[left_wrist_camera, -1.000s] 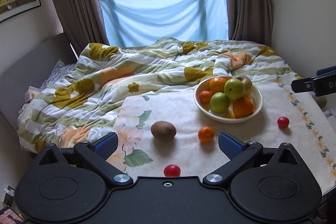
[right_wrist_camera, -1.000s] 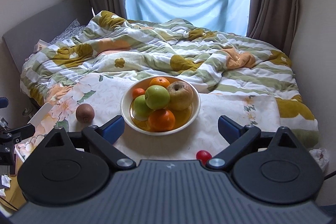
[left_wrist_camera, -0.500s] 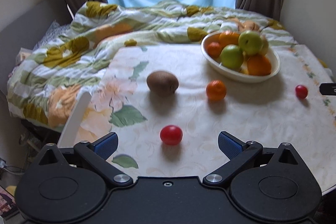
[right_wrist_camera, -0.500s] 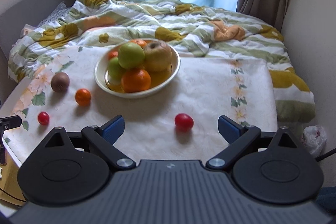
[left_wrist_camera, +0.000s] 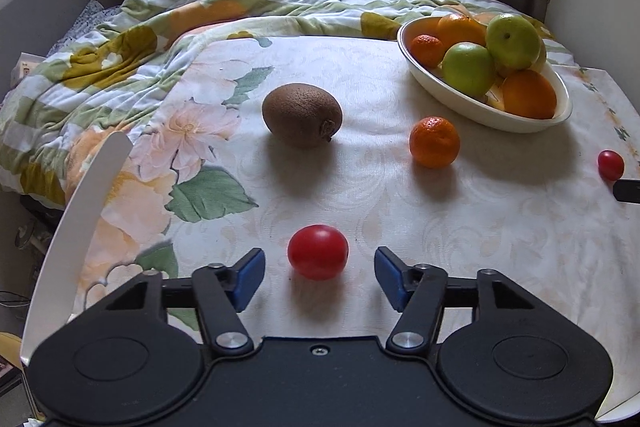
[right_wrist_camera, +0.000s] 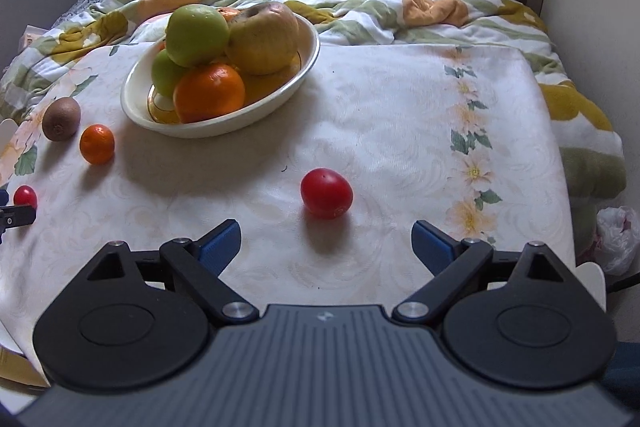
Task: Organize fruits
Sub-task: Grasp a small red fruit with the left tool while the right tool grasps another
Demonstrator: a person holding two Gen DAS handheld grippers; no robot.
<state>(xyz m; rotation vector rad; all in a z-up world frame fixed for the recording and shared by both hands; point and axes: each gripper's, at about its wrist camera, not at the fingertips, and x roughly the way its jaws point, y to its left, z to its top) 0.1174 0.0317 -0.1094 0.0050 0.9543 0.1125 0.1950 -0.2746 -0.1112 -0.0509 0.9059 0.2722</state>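
The left gripper (left_wrist_camera: 319, 273) stands open around a red tomato (left_wrist_camera: 318, 251), its pads clear of it. The right gripper (right_wrist_camera: 326, 241) gapes wider, empty, just short of the second tomato (right_wrist_camera: 326, 193). Beyond lie a mandarin (left_wrist_camera: 434, 142) and kiwi (left_wrist_camera: 302, 115) (both loose), then the piled bowl (right_wrist_camera: 256, 105), its farthest fruit hidden.

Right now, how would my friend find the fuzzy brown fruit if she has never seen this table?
Start at the big white bowl piled with apples and oranges on the flowery tablecloth. Beside the bowl lies a loose little mandarin, and just past that sits the kiwi. It is the only brown, fuzzy, egg-shaped fruit; everything near it is shiny orange, green or red.
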